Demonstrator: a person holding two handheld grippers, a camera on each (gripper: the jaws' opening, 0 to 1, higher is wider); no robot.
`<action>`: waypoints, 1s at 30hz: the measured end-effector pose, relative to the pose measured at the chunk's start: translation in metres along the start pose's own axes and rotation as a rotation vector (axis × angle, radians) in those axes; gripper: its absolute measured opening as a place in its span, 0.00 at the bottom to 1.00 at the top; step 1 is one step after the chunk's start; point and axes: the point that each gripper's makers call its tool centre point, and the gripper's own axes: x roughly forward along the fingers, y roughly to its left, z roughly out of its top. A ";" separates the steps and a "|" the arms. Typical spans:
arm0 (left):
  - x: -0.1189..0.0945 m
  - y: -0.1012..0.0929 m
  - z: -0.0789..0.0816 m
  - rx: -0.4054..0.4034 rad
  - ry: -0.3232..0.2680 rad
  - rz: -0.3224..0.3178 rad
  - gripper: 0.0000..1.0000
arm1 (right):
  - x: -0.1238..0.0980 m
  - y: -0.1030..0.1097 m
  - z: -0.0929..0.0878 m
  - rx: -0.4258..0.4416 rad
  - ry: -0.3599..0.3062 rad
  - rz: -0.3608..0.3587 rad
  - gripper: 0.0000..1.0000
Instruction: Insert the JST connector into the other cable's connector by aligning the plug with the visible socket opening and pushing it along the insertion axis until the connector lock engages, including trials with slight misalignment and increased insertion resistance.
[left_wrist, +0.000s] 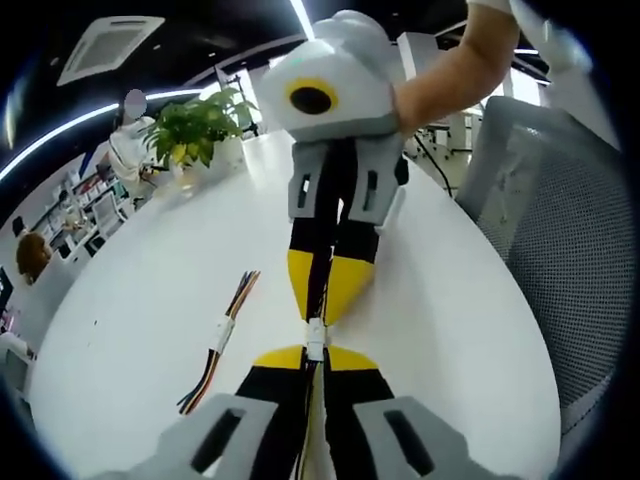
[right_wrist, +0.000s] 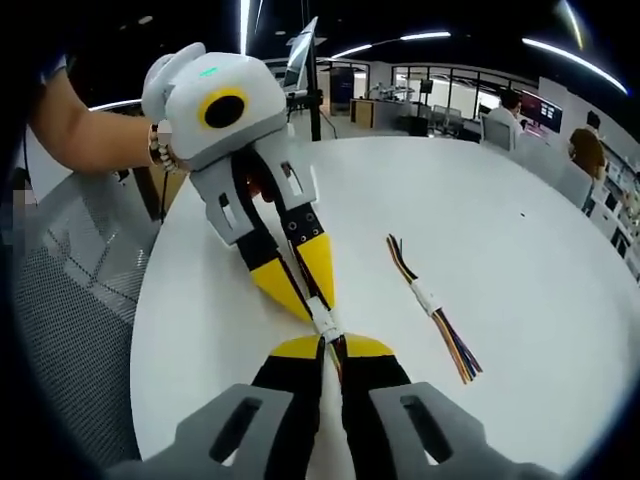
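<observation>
Both grippers meet tip to tip above the white table (left_wrist: 130, 310). My left gripper (left_wrist: 316, 355) is shut on a wire bundle just behind its white JST connector (left_wrist: 316, 338). Facing it, my right gripper (left_wrist: 322, 312) is shut on the other cable. In the right gripper view, my right gripper (right_wrist: 333, 345) pinches its cable and the left gripper (right_wrist: 312, 300) comes in from the upper left. The white connectors (right_wrist: 325, 320) touch end to end between the yellow tips. I cannot tell whether the lock is engaged.
A second multicoloured cable (left_wrist: 225, 335) with a white connector (right_wrist: 428, 298) lies loose on the table. A potted plant (left_wrist: 195, 130) stands at the far edge. A grey mesh chair (left_wrist: 560, 230) sits beside the table. People sit at desks in the background.
</observation>
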 end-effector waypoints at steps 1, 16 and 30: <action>0.000 0.000 0.000 0.000 0.000 0.001 0.00 | 0.000 0.000 0.000 -0.002 0.000 -0.001 0.03; 0.002 0.017 -0.013 -0.059 0.029 0.065 0.05 | 0.006 -0.011 0.003 -0.024 -0.011 -0.020 0.03; 0.011 0.046 -0.018 -0.117 0.022 0.117 0.05 | 0.011 -0.042 0.008 -0.050 -0.002 -0.056 0.03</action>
